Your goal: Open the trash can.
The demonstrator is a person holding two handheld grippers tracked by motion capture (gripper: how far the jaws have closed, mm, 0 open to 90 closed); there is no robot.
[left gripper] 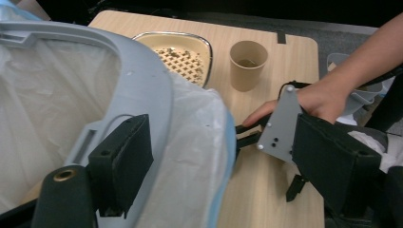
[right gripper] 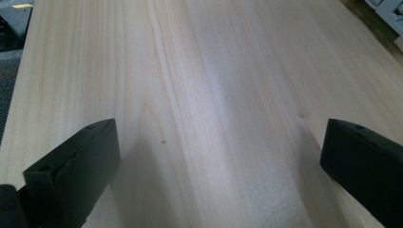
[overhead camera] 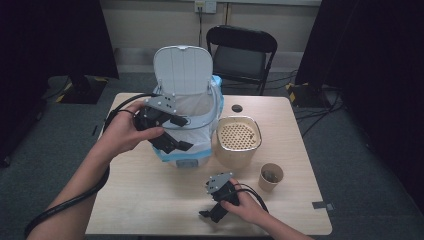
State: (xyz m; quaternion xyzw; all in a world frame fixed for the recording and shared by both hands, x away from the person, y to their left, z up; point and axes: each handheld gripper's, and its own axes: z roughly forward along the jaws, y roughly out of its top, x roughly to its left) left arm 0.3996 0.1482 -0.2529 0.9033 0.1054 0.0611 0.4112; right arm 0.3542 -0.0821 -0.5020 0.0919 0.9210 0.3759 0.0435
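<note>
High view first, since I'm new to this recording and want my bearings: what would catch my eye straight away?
The pale bin with its lid up, at the table's far middle, lined with a white bag. The left gripper is at its rim, one jaw inside and one outside, while the right gripper rests open near the front edge. Beside the bin stand a beige perforated-top container and a paper cup.
</note>
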